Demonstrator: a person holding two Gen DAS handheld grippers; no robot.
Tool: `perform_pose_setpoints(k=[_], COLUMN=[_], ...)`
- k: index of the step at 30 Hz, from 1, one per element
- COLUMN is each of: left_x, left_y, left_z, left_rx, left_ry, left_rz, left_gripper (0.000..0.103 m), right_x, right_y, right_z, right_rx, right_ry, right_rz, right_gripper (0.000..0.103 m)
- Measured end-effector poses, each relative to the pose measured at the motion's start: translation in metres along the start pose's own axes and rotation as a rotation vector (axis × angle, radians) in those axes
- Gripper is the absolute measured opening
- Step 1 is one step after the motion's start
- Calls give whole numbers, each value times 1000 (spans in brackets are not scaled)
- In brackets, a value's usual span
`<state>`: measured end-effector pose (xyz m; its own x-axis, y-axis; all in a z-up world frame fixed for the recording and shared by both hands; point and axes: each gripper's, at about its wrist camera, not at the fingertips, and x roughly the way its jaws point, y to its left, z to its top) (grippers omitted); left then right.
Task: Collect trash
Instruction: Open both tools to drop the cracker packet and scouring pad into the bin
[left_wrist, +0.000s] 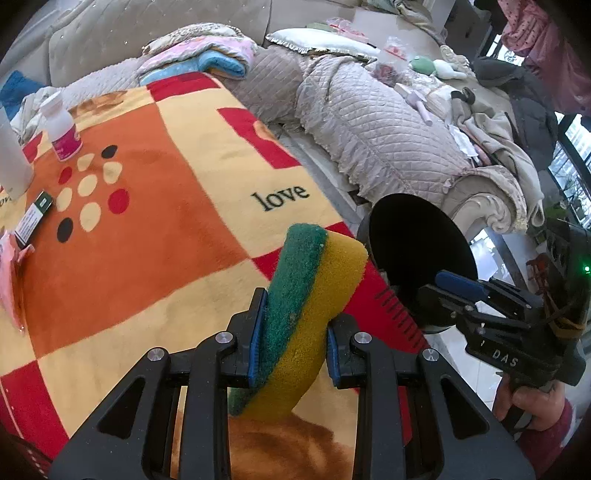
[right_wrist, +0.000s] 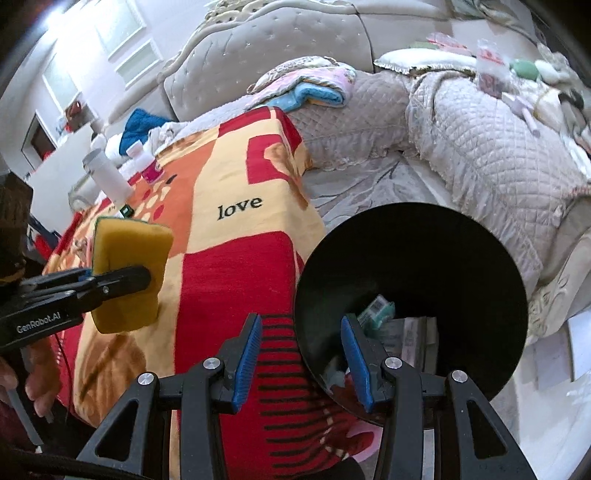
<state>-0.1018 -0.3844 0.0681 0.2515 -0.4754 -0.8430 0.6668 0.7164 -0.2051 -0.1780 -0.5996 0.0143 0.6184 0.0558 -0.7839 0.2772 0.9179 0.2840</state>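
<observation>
The blanket-covered table is the largest surface; its near right corner ends just beside the black bin, with the quilted sofa beyond a strip of open floor. That strip, and the air above the table corner, give the only free path into the bin mouth.

The bin is tilted toward the table, held by the right gripper, whose jaws straddle the rim; whether they grip it firmly cannot be told. Some boxes already lie inside.

The left gripper is clamped on the sponge, which is held above the table corner, near the bin mouth but not over it. The sponge bends under the squeeze.

Likely faults:
- Early release drops the sponge on the table edge or floor.
- The soft sponge may spring sideways on release and miss the opening.
- The two tools may collide at the rim, knocking the bin loose.

The bottle and small box stand well apart, left.
</observation>
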Motion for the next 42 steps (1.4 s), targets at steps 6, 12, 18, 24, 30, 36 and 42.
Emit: perform_pose_setpoints(k=[6, 12, 18, 24, 30, 36, 42], left_x=[-2, 10, 29, 46, 52, 54, 52], left_y=[-8, -31, -62, -79, -81, -76, -66], left_z=[4, 15, 28, 39, 40, 36, 31], left_rx=[4, 10, 6, -49, -56, -51, -57], left_ry=[-9, -4, 5, 4, -5, 0, -7], left_rz=[-49, -123, -209, -310, -310, -239, -178], left_gripper=[25, 25, 25, 30, 61, 61, 61], right_x=[-3, -3, -6, -10, -6, 1, 5], right_y=[-13, -31, -58, -77, -81, -80, -72], right_z=[2, -1, -5, -8, -10, -12, -15], right_rx=[58, 75, 120, 156, 166, 164, 153], right_ry=[-7, 10, 18, 20, 30, 50, 61], right_rz=[-14, -88, -138, -163, -161, -154, -147], right_gripper=[48, 51, 53, 62, 63, 64, 64])
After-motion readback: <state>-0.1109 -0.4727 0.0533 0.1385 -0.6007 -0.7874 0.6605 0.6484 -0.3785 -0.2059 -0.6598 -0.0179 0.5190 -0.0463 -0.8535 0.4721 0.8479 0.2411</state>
